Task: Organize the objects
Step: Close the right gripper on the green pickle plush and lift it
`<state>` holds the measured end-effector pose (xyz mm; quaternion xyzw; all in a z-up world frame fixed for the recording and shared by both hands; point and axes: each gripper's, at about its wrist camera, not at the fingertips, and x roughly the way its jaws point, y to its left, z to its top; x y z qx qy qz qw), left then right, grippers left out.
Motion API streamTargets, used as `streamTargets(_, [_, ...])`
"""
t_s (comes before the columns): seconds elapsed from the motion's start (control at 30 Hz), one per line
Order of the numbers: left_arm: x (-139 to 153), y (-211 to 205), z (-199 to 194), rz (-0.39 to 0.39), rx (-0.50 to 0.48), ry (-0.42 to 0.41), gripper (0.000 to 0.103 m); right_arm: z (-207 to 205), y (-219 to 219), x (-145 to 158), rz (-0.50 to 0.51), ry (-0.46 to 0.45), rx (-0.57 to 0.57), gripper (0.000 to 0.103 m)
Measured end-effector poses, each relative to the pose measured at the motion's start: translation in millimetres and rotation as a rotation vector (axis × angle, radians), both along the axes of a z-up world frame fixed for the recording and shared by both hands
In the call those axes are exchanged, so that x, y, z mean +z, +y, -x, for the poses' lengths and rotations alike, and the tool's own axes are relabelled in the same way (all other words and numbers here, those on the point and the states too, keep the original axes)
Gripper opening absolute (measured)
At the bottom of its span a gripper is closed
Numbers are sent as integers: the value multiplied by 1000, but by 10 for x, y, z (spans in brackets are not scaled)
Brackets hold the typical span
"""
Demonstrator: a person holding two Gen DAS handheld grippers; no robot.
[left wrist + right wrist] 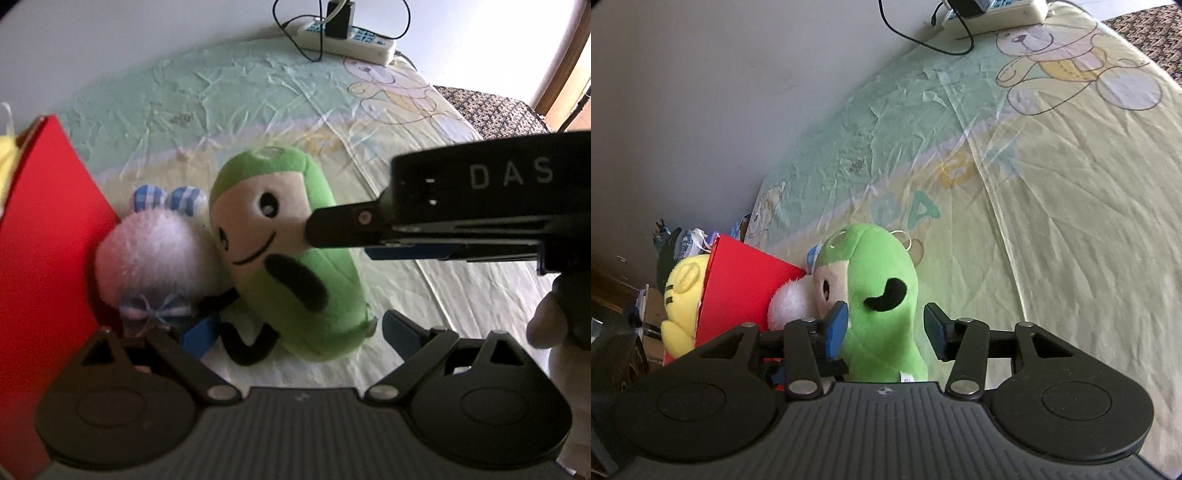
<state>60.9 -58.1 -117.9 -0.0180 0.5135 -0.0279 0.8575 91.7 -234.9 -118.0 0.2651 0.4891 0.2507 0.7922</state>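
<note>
Black ribbed tongs [884, 332], blue pads [836, 328], "DAS" lettering.

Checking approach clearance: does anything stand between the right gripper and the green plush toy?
Nothing visible does. The right gripper has its jaws open on either side of the green plush toy. The white fluffy toy lies beside it, against the red box.

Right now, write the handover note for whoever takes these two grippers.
Left gripper: open, empty, low in front of the toys.
Right gripper: open, jaws either side of the green plush, not closed on it.
Green plush and white fluffy toy lie on the bed sheet beside the red box.
Done: a yellow plush sits in the box.
Left: grip the green plush, box it, then the white toy.
</note>
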Motion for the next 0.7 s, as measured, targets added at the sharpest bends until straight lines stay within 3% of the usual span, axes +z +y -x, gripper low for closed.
streamTargets(0.2, [-103, -13, -139, 9, -10, 28, 91, -105, 39, -56, -67, 2, 17, 55])
streamTargets(0.3, [-122, -24, -177, 0, -13, 35, 88, -131, 57, -81, -102, 11, 36, 45])
streamTargets(0.43, [-80, -13, -136, -6, -18, 35, 77, -123, 18, -112, -150, 46, 27, 42])
streamTargets(0.7, [34, -42, -43, 18, -32, 44, 74, 67, -56, 18, -151, 45, 50, 40])
